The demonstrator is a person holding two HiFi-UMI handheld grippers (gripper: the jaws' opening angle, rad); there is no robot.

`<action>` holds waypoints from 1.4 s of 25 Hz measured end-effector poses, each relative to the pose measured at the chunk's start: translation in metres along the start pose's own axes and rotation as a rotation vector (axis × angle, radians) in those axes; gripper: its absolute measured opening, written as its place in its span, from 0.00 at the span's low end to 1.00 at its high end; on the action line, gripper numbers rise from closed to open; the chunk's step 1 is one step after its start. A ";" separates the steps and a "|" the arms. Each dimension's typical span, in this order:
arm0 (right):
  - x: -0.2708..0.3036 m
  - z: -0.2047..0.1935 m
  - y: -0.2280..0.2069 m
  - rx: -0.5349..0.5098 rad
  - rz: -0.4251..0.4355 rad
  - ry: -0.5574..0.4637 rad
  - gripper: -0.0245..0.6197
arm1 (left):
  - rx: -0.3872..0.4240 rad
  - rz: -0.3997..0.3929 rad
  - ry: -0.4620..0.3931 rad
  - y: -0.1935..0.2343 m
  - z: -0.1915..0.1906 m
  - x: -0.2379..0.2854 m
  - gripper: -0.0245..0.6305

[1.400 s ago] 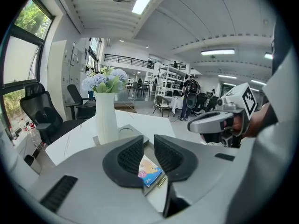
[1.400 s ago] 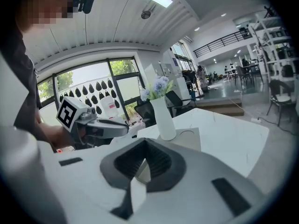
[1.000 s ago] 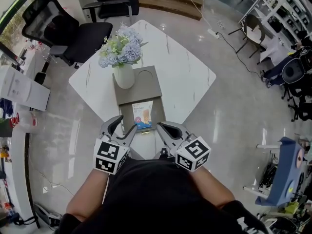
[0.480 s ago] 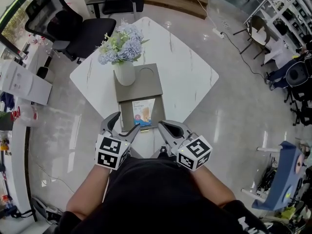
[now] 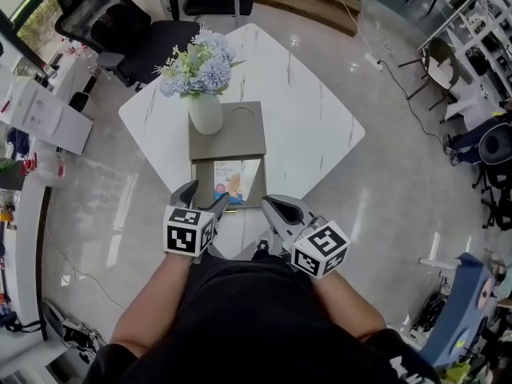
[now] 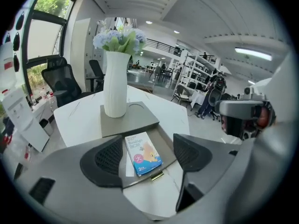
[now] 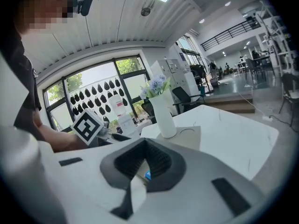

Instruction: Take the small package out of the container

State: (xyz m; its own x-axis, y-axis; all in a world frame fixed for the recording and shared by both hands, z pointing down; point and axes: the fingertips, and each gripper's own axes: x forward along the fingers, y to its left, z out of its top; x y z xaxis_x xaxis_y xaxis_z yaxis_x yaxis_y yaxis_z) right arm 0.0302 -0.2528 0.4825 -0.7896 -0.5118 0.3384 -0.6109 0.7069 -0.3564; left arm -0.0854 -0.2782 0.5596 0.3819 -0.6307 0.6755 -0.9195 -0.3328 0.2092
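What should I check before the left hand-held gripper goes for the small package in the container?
1. Small package lying flat in the container: ok.
2. Left hand-held gripper open, its jaws have just been opening, nothing gripped: ok.
3. Package lined up between its jaws in its view: ok.
4. Contact with the package: not ok.
5. Vase stands apart behind the package: ok.
6. Right hand-held gripper shut, empty, aside: ok.
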 end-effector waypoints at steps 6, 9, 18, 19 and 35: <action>-0.004 -0.005 -0.021 -0.063 0.040 0.039 0.03 | -0.102 0.113 0.057 0.013 -0.027 0.041 0.59; -0.005 -0.007 -0.032 -0.064 0.062 0.051 0.03 | -0.124 0.157 0.078 0.014 -0.034 0.057 0.59; -0.015 -0.023 -0.052 -0.068 0.123 0.102 0.03 | -0.205 0.226 0.134 0.009 -0.045 0.099 0.61; -0.016 -0.025 -0.055 -0.066 0.124 0.107 0.03 | -0.211 0.241 0.141 0.011 -0.046 0.104 0.61; -0.020 -0.031 -0.082 -0.061 0.159 0.156 0.03 | -0.172 0.322 0.307 0.020 -0.074 0.148 0.70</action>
State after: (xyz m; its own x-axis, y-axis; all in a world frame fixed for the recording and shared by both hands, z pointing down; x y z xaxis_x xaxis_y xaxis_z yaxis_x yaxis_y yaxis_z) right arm 0.0979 -0.2852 0.5321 -0.8542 -0.3136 0.4148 -0.4715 0.8033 -0.3638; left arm -0.0544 -0.3266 0.7166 0.0535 -0.4379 0.8974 -0.9985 -0.0173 0.0511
